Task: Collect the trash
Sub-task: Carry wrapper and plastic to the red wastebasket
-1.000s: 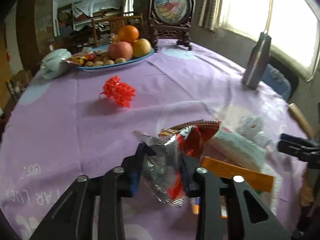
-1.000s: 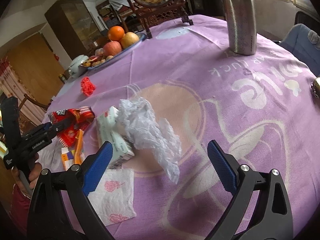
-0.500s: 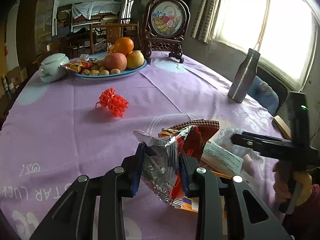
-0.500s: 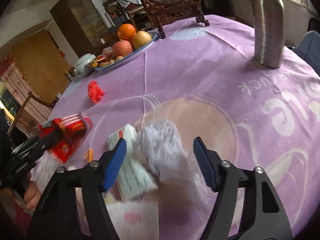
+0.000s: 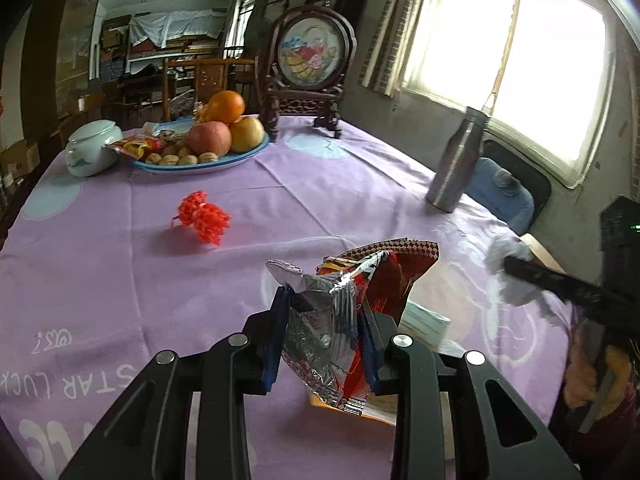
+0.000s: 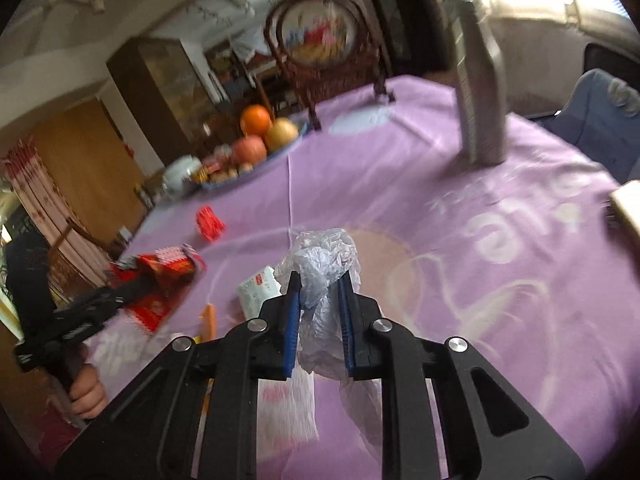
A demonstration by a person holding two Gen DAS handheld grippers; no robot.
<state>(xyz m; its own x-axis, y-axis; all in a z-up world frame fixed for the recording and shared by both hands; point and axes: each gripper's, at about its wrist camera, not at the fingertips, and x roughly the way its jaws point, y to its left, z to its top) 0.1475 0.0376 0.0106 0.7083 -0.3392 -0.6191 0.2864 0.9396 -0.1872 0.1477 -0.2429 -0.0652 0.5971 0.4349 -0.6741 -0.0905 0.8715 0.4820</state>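
My left gripper is shut on a red and silver snack wrapper and holds it above the purple tablecloth. It shows at the left of the right wrist view. My right gripper is shut on a crumpled clear plastic bag, lifted off the cloth; it shows in the left wrist view. A white packet, an orange strip and a printed tissue lie on the cloth below.
A red knotted ornament lies mid-table. A fruit plate, a white lidded jar, a framed screen and a steel bottle stand farther back. A blue chair is at the right edge.
My right gripper closed on the plastic bag and lifted it from the table. My left gripper kept its hold on the snack wrapper and rose a little.
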